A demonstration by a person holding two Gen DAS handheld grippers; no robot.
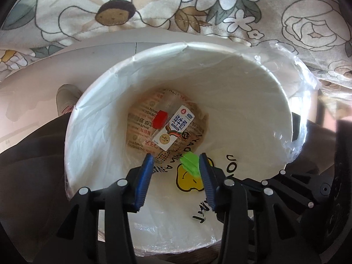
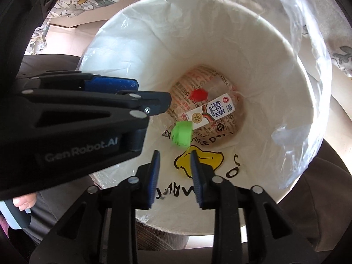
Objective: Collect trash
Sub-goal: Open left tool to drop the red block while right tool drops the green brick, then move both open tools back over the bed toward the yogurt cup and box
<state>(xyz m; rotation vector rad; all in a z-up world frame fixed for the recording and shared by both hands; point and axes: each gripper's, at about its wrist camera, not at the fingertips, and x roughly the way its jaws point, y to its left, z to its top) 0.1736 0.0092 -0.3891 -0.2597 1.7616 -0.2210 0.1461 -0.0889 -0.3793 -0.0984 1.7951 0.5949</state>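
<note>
Inside, both grippers point down into the lined trash bin (image 1: pixel 275 110): left gripper (image 1: pixel 176 160) jaws partly open, green cap (image 1: pixel 189 163) loose beside one pad; right gripper (image 2: pixel 173 156) narrowly open, empty. A milk carton (image 1: pixel 173 129) and red cap (image 1: pixel 160 120) lie at the bottom.

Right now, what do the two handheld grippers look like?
Both are black plastic frames with round silver rivets and ribbed blue pads on the fingers. The left gripper shows the same build in the right wrist view, where its side bears pale "GenRobot.AI" lettering. The right gripper matches it. No cables or sleeves are visible.
</note>
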